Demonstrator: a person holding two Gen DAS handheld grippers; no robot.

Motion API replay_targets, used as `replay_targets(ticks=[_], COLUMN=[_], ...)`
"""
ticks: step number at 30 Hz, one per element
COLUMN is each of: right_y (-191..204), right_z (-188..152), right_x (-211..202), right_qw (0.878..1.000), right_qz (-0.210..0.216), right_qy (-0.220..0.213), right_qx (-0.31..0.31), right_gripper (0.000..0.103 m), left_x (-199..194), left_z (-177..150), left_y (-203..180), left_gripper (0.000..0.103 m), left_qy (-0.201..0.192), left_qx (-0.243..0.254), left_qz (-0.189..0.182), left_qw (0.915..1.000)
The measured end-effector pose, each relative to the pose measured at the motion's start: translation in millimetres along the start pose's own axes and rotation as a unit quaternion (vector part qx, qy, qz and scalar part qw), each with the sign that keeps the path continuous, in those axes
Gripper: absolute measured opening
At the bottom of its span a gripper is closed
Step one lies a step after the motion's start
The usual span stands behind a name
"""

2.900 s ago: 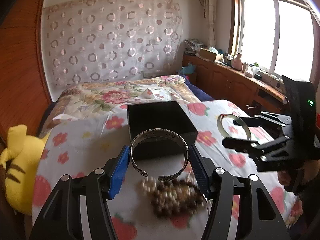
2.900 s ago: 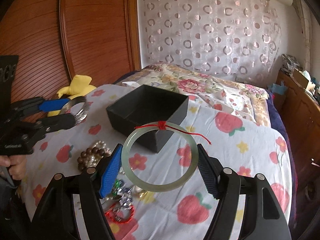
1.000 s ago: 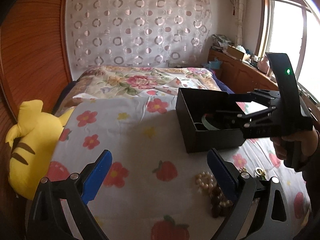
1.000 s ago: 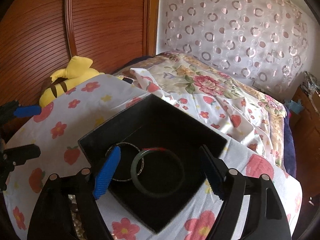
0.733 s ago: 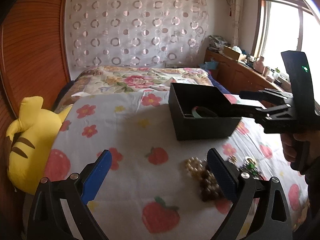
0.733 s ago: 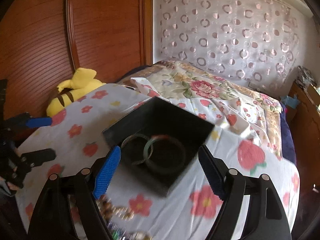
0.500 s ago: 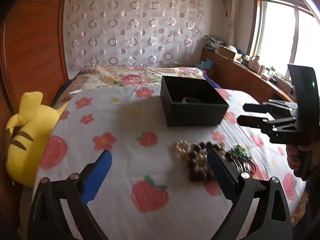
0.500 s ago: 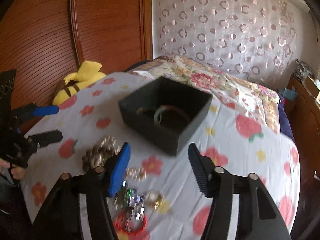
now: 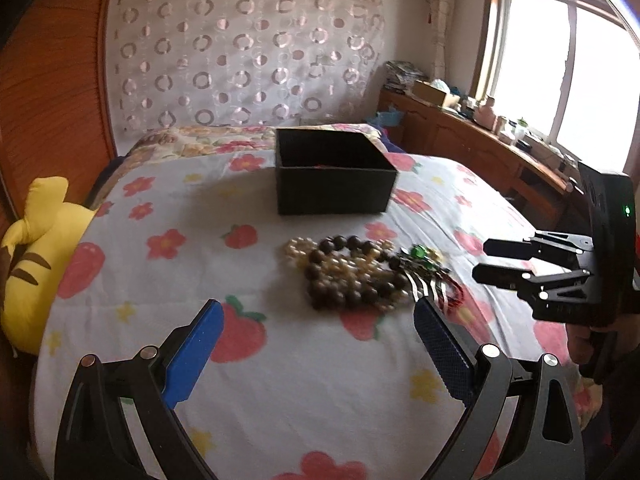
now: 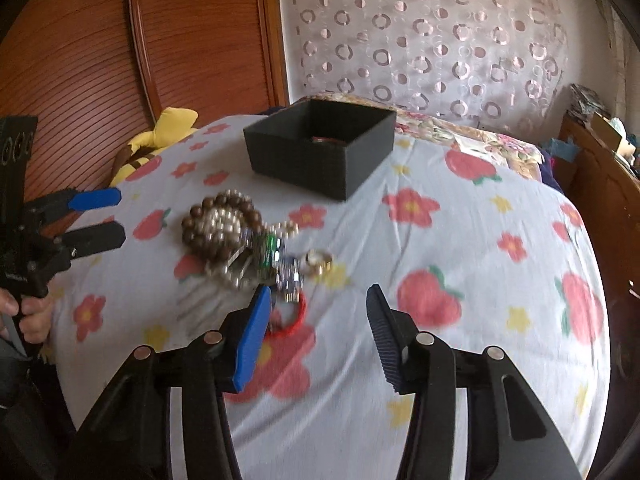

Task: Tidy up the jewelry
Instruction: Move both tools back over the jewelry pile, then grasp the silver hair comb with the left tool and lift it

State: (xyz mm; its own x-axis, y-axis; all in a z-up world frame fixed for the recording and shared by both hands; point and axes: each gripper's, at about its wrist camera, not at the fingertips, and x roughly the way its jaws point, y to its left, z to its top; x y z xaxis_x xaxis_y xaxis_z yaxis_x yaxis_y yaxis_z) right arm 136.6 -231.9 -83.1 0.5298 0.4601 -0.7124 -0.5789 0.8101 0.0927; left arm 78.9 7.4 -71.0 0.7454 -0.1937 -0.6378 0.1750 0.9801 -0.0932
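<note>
A black open box [image 9: 334, 176] stands on the flowered bedspread; it also shows in the right wrist view [image 10: 320, 146], with a bangle edge just visible inside. A heap of brown and pearl bead bracelets [image 9: 352, 272] lies in front of it, with green and red pieces beside. In the right wrist view the beads [image 10: 222, 226], a gold ring [image 10: 320, 260] and a red bracelet [image 10: 294, 316] lie just beyond my right gripper [image 10: 316, 332], which is open and empty. My left gripper [image 9: 318, 344] is open and empty, short of the heap.
A yellow plush toy [image 9: 32, 248] lies at the bed's left edge by the wooden headboard [image 10: 80, 60]. A wooden cabinet [image 9: 480, 152] with clutter runs under the window on the right. The flowered bedspread [image 10: 480, 260] stretches right of the jewelry.
Both bangles were set in the box and let go. Both grippers have pulled back from the box toward the near side of the jewelry heap, and the right one has narrowed somewhat.
</note>
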Motion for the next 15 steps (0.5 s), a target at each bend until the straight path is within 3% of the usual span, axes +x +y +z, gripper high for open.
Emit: replay_targets(ticks=[4,8,15], right_y=[-2.9,-6.0,-8.9], right_z=[-15.1,-23.0,-26.8], right_x=[-6.7,-6.0,-9.6], right_qw=[1.000,1.000,1.000], right_qz=[-0.002,-0.005,-0.005], right_qy=[0.001,0.005,-0.015], right_qx=[0.007,0.010,0.022], right_gripper=[0.052,0.052,0.052], left_x=[4.7,15.1,30.8], left_z=[-2.8,-3.9,-5.9], left_y=[-14.8,-29.0,-60.4], left_gripper=[0.092,0.073,0.071], left_qy=[0.014,0.038,0.064], left_qx=[0.016,0.031,0.070], left_qz=[-0.015,-0.037,-0.050], left_qw=[0.9997,0.9981,0.9943])
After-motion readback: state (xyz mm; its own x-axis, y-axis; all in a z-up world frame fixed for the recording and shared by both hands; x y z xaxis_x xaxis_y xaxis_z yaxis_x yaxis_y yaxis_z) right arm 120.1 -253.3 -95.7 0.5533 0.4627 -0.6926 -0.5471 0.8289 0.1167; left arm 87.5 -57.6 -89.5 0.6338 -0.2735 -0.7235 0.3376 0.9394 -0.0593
